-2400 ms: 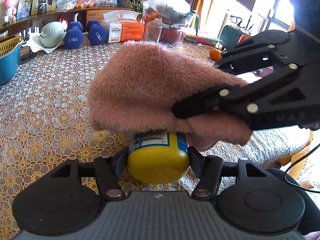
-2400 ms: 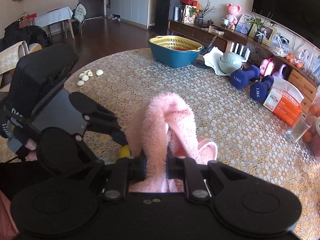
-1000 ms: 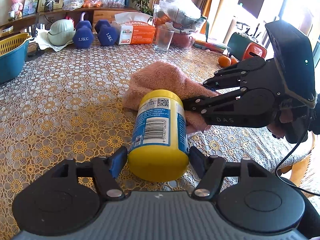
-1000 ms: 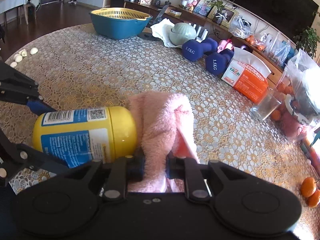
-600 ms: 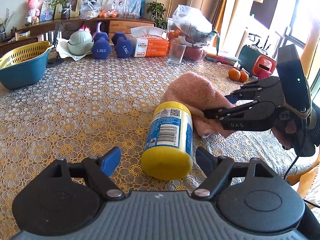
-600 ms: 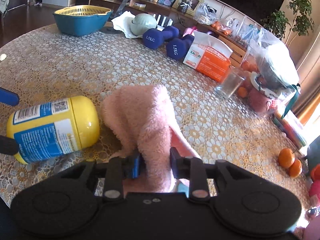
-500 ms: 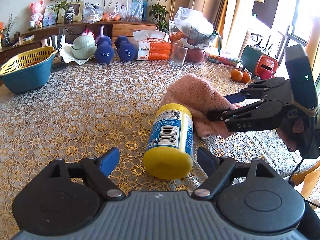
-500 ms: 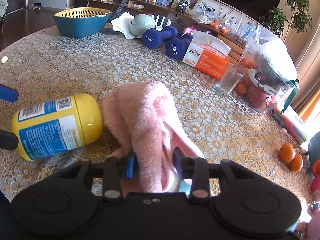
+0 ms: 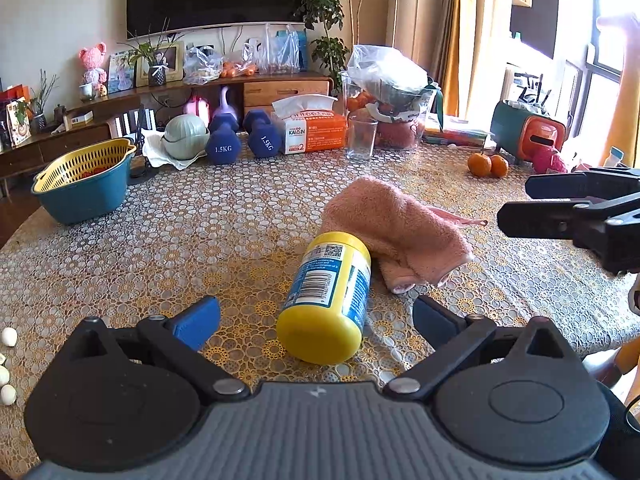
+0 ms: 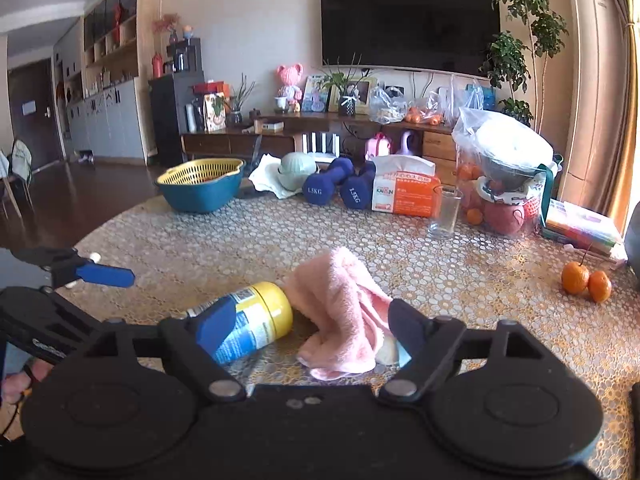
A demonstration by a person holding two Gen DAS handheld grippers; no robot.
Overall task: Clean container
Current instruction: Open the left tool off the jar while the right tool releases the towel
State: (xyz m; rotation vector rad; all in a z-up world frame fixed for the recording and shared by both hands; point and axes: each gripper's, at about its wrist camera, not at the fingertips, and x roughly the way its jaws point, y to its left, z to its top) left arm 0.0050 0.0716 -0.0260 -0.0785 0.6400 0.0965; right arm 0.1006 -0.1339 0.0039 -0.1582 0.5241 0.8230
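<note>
1. The tabletop (image 9: 168, 240), under a lace-patterned cover, carries everything; the yellow container serves as the landmark below.
2. The teal basin (image 9: 82, 190) with a yellow strainer insert stands far to the left of the container, near the tabletop's back edge.
3. The pink cloth (image 9: 394, 226) lies crumpled just behind and to the right of the container, touching its far end.
4. The left gripper (image 9: 316, 320) hangs just in front of the container, fingers spread wide on either side of the near end, touching nothing.
5. The right gripper (image 10: 310, 326) is likewise spread apart and empty, near the cloth to the container's right.
6. The container (image 9: 326, 296) lies on its side near the tabletop's front edge, long axis running front to back and tilted slightly right, its plain yellow end facing the left gripper.
7. Two oranges (image 9: 488, 165) sit well to the container's right.
</note>
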